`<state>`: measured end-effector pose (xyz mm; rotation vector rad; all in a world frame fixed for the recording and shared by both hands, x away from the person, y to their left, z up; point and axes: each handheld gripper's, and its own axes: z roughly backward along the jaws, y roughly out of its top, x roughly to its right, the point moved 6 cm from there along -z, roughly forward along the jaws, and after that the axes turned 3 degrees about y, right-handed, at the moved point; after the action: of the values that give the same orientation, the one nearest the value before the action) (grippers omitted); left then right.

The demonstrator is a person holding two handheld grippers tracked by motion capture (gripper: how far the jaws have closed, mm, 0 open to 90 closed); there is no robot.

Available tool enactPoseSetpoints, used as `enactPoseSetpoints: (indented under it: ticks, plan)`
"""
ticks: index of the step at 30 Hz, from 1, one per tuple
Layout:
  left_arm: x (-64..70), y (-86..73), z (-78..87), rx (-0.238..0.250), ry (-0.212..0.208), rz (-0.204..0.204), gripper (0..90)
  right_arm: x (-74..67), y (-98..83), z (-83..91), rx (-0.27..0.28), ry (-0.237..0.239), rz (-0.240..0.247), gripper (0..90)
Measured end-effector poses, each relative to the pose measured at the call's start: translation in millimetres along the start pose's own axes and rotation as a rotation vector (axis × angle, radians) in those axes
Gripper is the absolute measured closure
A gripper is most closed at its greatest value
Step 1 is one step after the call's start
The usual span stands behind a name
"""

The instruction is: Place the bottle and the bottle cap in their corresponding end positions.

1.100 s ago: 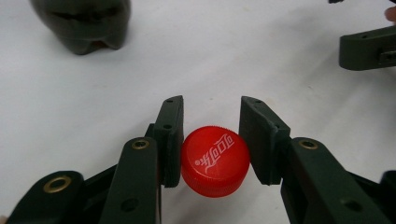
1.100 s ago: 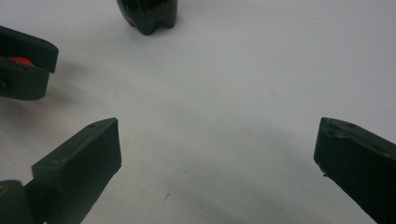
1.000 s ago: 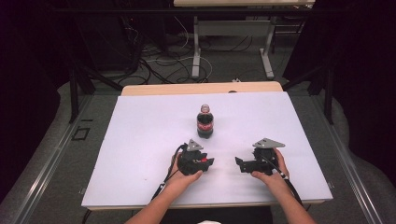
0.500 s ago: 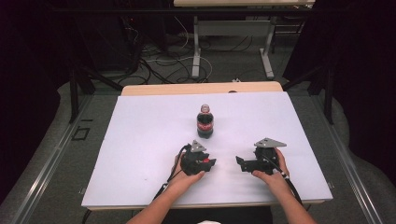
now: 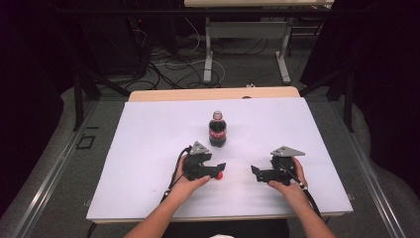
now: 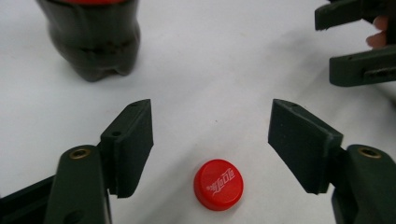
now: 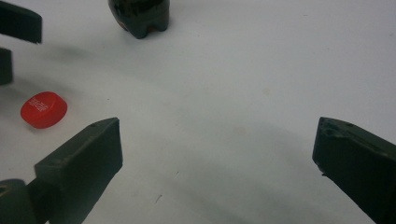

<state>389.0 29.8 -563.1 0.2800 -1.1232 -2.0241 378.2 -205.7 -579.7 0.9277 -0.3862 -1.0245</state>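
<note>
Fingers [image 6: 133, 144] of the left gripper [image 6: 212, 140] had just been opening, and the red bottle cap [image 6: 218, 184] lay flat on the white worktop [image 6: 224, 70] between them, untouched. The cola bottle [image 5: 217, 130] stood beyond. The right gripper [image 5: 257, 172], also open, was farther from the cap.

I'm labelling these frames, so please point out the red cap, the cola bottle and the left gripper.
red cap [image 6: 218, 184]: left gripper view, middle of its printed top.
cola bottle [image 5: 217, 133]: high view, its red label.
left gripper [image 6: 211, 140]: left gripper view, gap midway between its open fingertips.
</note>
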Motion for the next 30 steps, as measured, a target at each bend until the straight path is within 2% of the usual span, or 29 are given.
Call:
enactPoseSetpoints:
  ticks: [3,4,7,9,11,13,15,19,26,30]
  plan:
    - [-11.8,3.1,12.4,0.006,0.021,0.014,25.7,-0.2,0.0,-0.1,0.0,0.0,0.001,1.3]
    - [-15.1,3.4,15.9,0.01,0.025,0.035,25.6,-0.3,-0.1,0.0,-0.001,-0.004,0.001,1.3]
    - [-28.8,3.1,25.4,0.012,0.034,0.038,24.9,-0.1,-0.1,-0.5,0.001,-0.001,0.001,1.3]
    - [-36.8,1.7,31.7,0.014,0.04,0.066,24.1,1.7,-0.5,-1.4,0.002,-0.007,0.013,1.3]
    - [-47.5,-0.4,39.0,0.013,0.07,0.056,23.6,1.4,-0.6,-1.3,0.001,-0.004,0.002,1.3]
    - [-56.7,-2.7,46.5,0.028,0.096,0.064,23.3,3.1,-0.8,-1.0,0.0,-0.007,0.004,1.4]
    - [-65.1,-6.6,54.8,0.022,0.096,0.072,23.0,3.3,-0.5,-0.5,0.003,-0.01,-0.007,1.4]
    - [-80.3,-15.1,68.2,0.026,0.128,0.094,19.3,4.6,-0.8,-0.3,0.004,-0.017,-0.012,1.6]
    - [-99.9,-28.6,88.7,0.059,0.181,0.105,16.8,7.9,-0.9,-0.3,0.006,-0.028,-0.015,1.8]
    - [-109.7,-37.6,97.3,0.086,0.205,0.133,14.9,10.7,-2.6,-1.7,0.005,-0.034,-0.023,1.9]
